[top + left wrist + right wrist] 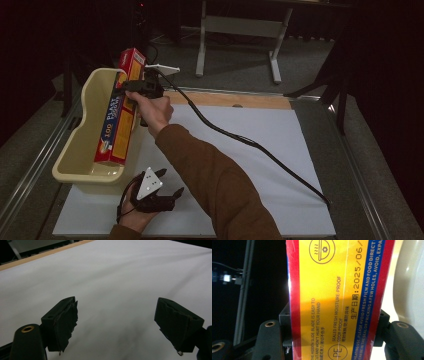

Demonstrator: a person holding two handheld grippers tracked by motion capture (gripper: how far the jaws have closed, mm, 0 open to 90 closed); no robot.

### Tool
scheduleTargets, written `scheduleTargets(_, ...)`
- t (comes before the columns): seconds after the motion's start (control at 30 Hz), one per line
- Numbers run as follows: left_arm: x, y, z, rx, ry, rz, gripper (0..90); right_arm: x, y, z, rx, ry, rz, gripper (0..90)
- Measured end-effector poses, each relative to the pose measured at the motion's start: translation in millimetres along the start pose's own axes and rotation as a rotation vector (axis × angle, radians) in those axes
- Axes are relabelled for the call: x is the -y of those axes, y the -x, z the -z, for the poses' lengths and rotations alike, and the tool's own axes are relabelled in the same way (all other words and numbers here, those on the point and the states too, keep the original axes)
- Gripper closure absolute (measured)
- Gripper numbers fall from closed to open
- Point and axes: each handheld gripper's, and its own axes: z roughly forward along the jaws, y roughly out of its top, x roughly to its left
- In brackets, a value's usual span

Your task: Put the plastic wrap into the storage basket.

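A long red, yellow and blue plastic wrap box [120, 112] leans in the cream plastic tub [90, 95] at the table's left, its top end sticking out over the far rim. My right gripper [131, 89] is shut on the box near its upper end; in the right gripper view the box [337, 300] stands between both jaws. My left gripper [167, 182] rests low near the table's front edge, just in front of the tub. Its jaws are wide apart over the bare white sheet [112, 277], with nothing between the fingers [62, 322].
A black cable [240, 137] trails from the right gripper across the white sheet [280, 165] to the right front. A wooden strip [235, 100] borders the sheet's far side. A grey stand [240, 30] is on the floor beyond the table.
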Motion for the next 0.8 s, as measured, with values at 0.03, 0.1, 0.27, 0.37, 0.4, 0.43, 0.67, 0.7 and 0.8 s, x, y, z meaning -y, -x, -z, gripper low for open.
scheduleTargets(0.03,0.0,0.1,0.0,0.001,0.001,-0.002,18.4,0.6,0.5,-1.9,-0.001,0.003,-0.003,40.1)
scheduleTargets(0.1,0.0,0.7,0.0,-0.001,0.005,0.001,18.4,2.0,0.7,-4.8,-0.001,0.011,-0.010,40.0)
scheduleTargets(0.27,0.5,-1.1,1.7,-0.024,-0.002,-0.009,18.4,5.4,-1.5,-10.9,0.009,0.005,-0.001,40.0)
scheduleTargets(0.37,0.6,-2.2,2.8,-0.029,-0.002,-0.010,18.3,5.9,-0.8,-14.2,0.025,0.004,-0.001,40.0)
scheduleTargets(0.4,0.6,-2.5,3.2,-0.030,-0.002,-0.010,18.3,6.0,-0.3,-15.5,0.027,0.003,-0.001,40.0)
scheduleTargets(0.43,0.8,-2.9,3.7,-0.030,-0.002,-0.009,18.4,6.2,0.6,-17.1,0.024,-0.001,-0.004,40.0)
scheduleTargets(0.67,1.8,-8.2,6.4,-0.040,-0.004,0.002,18.3,12.1,8.2,-29.6,0.062,-0.021,-0.005,39.9)
scheduleTargets(0.7,2.0,-8.9,6.7,-0.043,-0.003,0.006,18.3,12.2,8.3,-31.3,0.072,-0.026,0.003,39.8)
scheduleTargets(0.8,2.1,-10.3,7.5,-0.047,0.000,0.011,18.2,15.0,7.7,-33.9,0.098,-0.031,0.008,39.7)
